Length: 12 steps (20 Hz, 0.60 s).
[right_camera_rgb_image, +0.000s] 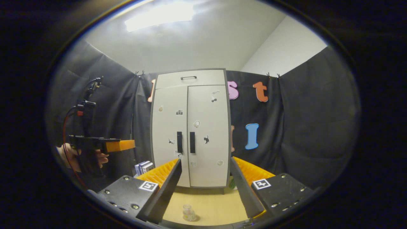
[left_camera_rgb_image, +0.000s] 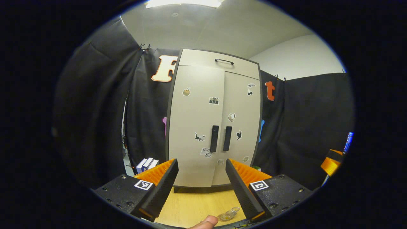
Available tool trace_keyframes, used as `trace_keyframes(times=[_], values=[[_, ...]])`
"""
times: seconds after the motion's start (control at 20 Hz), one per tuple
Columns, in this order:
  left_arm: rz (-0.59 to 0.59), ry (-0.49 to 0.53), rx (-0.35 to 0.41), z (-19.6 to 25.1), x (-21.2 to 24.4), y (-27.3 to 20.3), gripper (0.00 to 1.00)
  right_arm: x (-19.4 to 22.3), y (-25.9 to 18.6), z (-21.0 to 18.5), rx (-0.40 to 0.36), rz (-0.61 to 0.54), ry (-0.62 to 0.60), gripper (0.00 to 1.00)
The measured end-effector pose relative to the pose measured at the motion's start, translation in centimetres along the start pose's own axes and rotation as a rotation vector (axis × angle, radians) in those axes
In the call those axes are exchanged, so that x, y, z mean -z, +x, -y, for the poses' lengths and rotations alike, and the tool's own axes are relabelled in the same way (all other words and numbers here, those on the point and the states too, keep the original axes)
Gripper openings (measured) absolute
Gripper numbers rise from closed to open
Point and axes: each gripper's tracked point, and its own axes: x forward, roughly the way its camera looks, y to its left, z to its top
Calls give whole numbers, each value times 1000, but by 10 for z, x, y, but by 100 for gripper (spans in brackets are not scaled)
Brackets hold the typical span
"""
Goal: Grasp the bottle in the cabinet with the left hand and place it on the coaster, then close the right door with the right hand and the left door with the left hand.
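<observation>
Small clear bottle (right_camera_rgb_image: 189,212) upright on the wooden table (right_camera_rgb_image: 210,203), in front of the cabinet (right_camera_rgb_image: 190,127), both doors shut. Likely light, stiff, slippery; best pinched around the body. No coaster made out. Left gripper (left_camera_rgb_image: 200,187) and right gripper (right_camera_rgb_image: 205,187) spread wide, holding nothing, facing the cabinet. Black cloth behind.

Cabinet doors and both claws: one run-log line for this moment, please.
grey two-door cabinet: both doors shut | small clear bottle: on wooden table | left claw: open | right claw: open
</observation>
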Motion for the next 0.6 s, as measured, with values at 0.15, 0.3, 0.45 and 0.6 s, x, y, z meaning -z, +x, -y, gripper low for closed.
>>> trace_keyframes(times=[0.15, 0.3, 0.45, 0.6], values=[[22, 35, -11, -7, -14, 7, 95, -5, 12, 4, 7, 5, -29, 89], [52, 43, -21, -12, -27, 16, 95, -8, 25, 4, 7, 18, -35, 92], [98, 23, -27, -20, -37, 22, 95, 1, 43, 0, 0, -10, -31, 92], [94, 51, -11, -23, -32, 28, 95, 9, 61, -7, 2, -31, -61, 89]])
